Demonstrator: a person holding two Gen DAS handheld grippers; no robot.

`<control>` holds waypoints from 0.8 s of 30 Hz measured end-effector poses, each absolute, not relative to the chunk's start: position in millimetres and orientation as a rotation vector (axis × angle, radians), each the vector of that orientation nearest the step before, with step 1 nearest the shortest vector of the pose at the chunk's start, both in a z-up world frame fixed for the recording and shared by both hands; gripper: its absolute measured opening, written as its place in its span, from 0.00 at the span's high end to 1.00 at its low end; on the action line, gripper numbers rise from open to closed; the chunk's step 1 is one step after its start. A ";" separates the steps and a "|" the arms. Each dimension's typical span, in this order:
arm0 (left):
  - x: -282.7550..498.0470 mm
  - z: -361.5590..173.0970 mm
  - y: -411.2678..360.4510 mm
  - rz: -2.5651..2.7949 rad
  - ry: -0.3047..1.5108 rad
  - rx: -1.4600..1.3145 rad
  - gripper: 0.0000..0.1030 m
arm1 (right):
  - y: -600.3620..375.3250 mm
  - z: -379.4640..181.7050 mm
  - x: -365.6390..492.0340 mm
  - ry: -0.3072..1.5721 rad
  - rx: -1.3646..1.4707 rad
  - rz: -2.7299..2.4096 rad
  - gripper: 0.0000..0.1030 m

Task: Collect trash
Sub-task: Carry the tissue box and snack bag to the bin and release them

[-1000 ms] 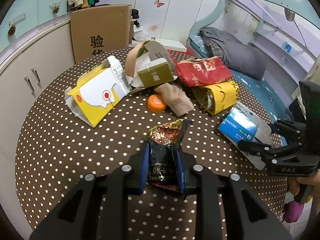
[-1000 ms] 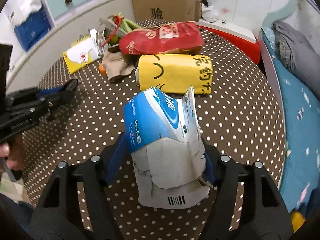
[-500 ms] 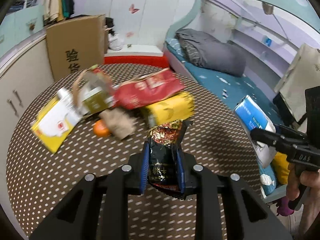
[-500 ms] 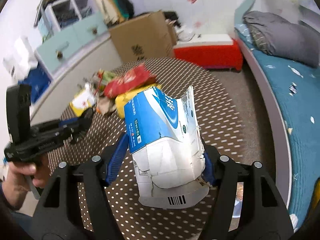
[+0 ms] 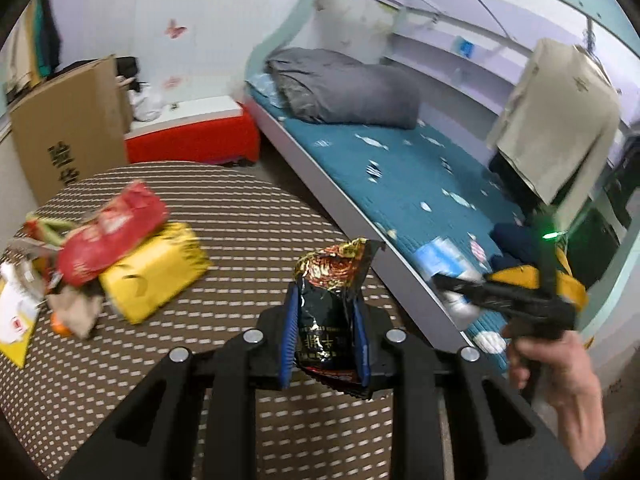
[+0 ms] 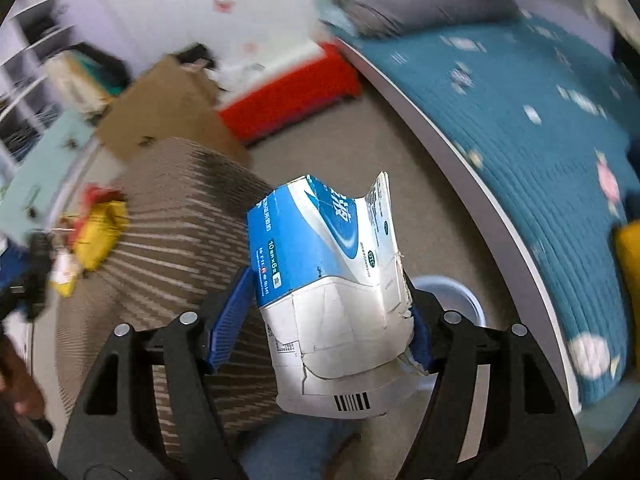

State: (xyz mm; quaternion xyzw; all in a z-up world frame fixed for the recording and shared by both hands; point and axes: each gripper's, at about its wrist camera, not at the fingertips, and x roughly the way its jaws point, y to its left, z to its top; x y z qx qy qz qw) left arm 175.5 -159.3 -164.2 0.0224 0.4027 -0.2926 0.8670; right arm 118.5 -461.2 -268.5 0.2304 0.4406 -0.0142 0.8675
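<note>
Right wrist view shows the largest piece, a torn blue-and-white carton (image 6: pixel 328 280), light, hollow and easily crushed, standing between the blue pads of the right hand-held gripper (image 6: pixel 332 320) past the table (image 6: pixel 180 208) edge, over the floor with a pale bin rim (image 6: pixel 460 296) just behind it; the jaws are opening, the left pad already clear of the carton wall. Smaller, the black-and-gold foil wrapper (image 5: pixel 330 312) is thin, slick and crinkly, pinched across its middle by the left hand-held gripper (image 5: pixel 326 336) above the table, so a firm mid-body squeeze suits it best.
</note>
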 end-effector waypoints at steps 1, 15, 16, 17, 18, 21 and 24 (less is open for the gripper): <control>174.3 -166.2 -166.9 -0.622 0.848 0.058 0.77 | -471.0 -286.2 120.4 0.954 0.504 -0.056 0.32; 171.8 -208.6 -284.4 -0.751 0.954 0.206 0.77 | -550.8 -375.2 101.2 1.003 0.760 -0.240 0.09; 172.3 -212.3 -295.8 -0.765 0.964 0.220 0.77 | -555.4 -370.7 93.2 0.977 0.777 -0.252 0.09; 172.7 -215.7 -306.2 -0.779 0.975 0.232 0.77 | -560.4 -368.4 86.8 0.960 0.786 -0.258 0.09; 172.9 -218.9 -314.2 -0.790 0.984 0.240 0.77 | -566.3 -361.6 76.2 0.929 0.801 -0.271 0.08; 174.6 -232.4 -344.0 -0.816 1.015 0.270 0.77 | -577.1 -343.9 57.5 0.870 0.825 -0.288 0.08; 176.8 -246.3 -369.4 -0.840 1.055 0.294 0.77 | -586.6 -324.3 40.0 0.808 0.833 -0.297 0.08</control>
